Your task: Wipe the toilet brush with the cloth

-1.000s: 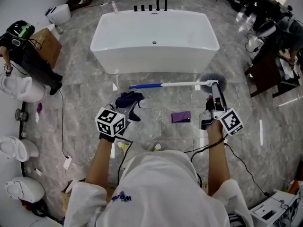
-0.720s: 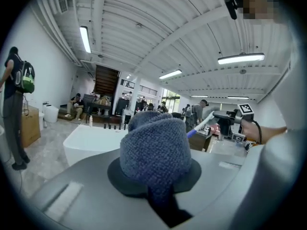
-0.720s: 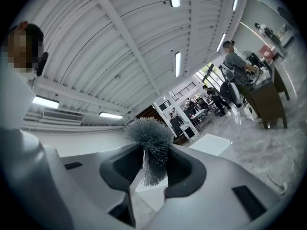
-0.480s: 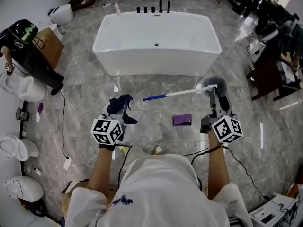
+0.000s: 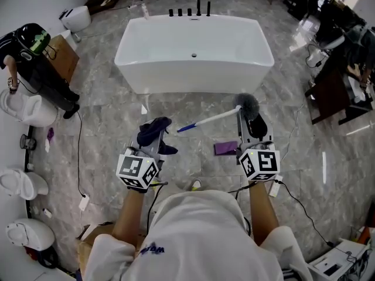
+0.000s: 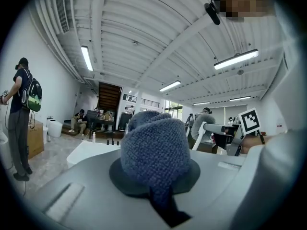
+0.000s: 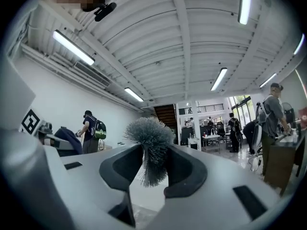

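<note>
since the earlier frame the toilet brush (image 5: 212,120) has swung from lying across the scene to a slant, and its blue handle end has come nearer and to the left, toward the cloth. it is held in the air over the marble floor (image 5: 105,127), on the near side of the bathtub, with the grey bristle head to the far right. the right gripper (image 5: 246,117) has its jaws closed on the brush just at the head; in the right gripper view the bristles stand up between the two pads. the left gripper (image 5: 154,141) has also come nearer to the person. its jaws have just been closing and are now fully pinched on the dark blue cloth (image 5: 153,130), which bunches up over the tips. the cloth is very near to the blue handle end, but the two seem still apart, so i judge that both things are picked up and the wiping itself is not yet begun; all of the brush is left to wipe. i count one brush, one cloth, two grippers, one white bathtub (image 5: 136,69) with five black fittings on its far rim, one small purple piece (image 5: 225,148) on the floor between the grippers, and one person with a backpack (image 5: 32,60) standing at the far left.
</note>
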### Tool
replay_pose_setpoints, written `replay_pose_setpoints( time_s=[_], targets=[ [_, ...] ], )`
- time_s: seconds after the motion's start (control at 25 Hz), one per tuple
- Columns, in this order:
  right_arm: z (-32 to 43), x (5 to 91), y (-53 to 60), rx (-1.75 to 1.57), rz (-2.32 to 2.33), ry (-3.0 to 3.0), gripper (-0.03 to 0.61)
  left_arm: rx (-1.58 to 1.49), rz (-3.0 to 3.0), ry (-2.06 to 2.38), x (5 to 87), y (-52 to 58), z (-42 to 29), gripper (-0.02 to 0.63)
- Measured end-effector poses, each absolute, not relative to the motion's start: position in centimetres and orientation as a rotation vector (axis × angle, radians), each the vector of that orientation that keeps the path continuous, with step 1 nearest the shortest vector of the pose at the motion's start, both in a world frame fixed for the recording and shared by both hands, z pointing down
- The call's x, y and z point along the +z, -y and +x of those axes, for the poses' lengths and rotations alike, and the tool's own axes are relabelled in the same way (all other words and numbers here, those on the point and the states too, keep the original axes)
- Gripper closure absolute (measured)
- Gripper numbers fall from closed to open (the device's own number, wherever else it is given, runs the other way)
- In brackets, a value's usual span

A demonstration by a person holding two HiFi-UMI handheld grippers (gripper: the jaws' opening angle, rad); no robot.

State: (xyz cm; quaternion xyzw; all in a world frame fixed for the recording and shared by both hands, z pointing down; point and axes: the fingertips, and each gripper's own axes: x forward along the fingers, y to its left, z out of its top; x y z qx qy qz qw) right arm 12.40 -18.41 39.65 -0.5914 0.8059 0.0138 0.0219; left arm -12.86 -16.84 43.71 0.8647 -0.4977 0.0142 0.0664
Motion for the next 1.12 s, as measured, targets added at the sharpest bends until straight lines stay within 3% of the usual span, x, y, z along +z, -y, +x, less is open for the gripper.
replay_pose_setpoints(
  time_s=[1.12],
  targets=[
    [11.5, 38.3, 17.7, 0.129, -1.793, -2.536, 0.436, 0.052, 2.636, 1.548, 43.2, 16.4, -13.3, 0.592]
  ],
)
